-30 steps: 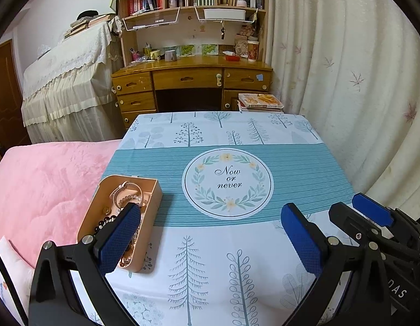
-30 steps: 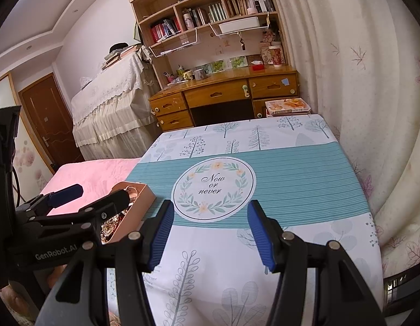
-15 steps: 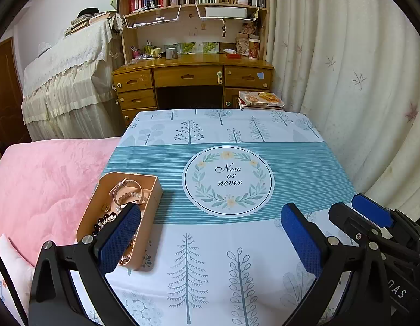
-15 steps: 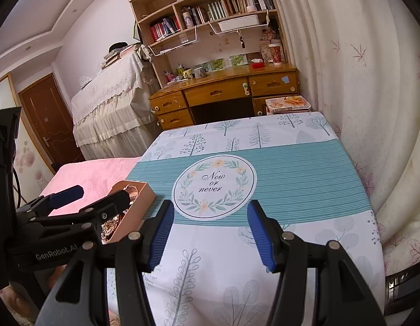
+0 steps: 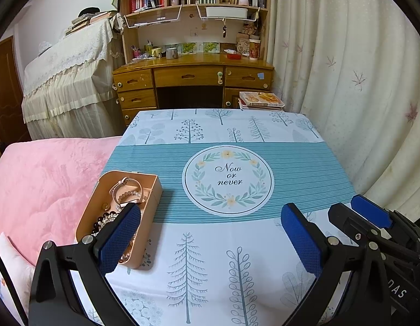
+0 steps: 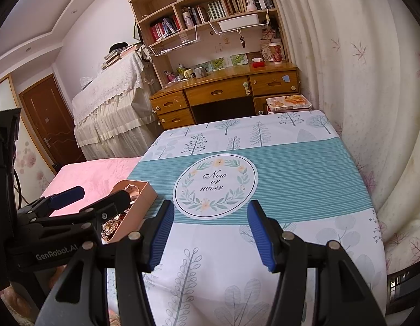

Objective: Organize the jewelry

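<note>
A peach open box (image 5: 153,190) sits on the left side of the table, holding bracelets (image 5: 127,190) and beaded jewelry (image 5: 103,221). My left gripper (image 5: 210,235) stands open above the near part of the tablecloth with nothing between its pads; its left pad (image 5: 120,235) overlaps the box's near end in this view. My right gripper (image 6: 210,232) is also open and empty, held over the white front strip of the cloth. In the right wrist view the left gripper (image 6: 93,197) hangs over the box (image 6: 146,198). The right gripper (image 5: 355,213) shows at the left view's right edge.
A tablecloth (image 5: 291,168) with a teal band and a "Now or never" wreath (image 5: 227,175) covers the table. A pink bed (image 5: 46,174) lies left of it, curtains (image 5: 345,81) hang on the right, and a wooden desk (image 5: 190,73) with shelves stands behind.
</note>
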Tool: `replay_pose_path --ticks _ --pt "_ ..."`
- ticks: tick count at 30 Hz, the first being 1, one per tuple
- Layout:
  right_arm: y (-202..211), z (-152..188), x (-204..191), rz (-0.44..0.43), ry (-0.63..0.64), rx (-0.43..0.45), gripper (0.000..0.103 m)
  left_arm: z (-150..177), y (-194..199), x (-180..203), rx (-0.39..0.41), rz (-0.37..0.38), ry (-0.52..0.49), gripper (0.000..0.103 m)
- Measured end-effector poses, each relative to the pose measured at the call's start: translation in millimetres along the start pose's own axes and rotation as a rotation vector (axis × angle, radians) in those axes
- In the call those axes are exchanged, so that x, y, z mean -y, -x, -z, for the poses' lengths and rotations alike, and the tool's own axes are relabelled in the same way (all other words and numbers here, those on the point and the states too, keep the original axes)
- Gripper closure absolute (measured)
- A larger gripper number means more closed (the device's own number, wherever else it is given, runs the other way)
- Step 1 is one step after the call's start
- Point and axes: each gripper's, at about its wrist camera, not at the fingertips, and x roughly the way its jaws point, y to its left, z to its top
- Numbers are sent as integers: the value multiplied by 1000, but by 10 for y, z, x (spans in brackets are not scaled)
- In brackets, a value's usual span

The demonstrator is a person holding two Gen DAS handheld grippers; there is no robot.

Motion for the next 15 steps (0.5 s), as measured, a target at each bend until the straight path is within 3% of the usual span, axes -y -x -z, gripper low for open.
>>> replay_pose_path --ticks 15 --pt "2 -9 6 -1 -3 -1 46 31 -16 11 -11 4 7 1"
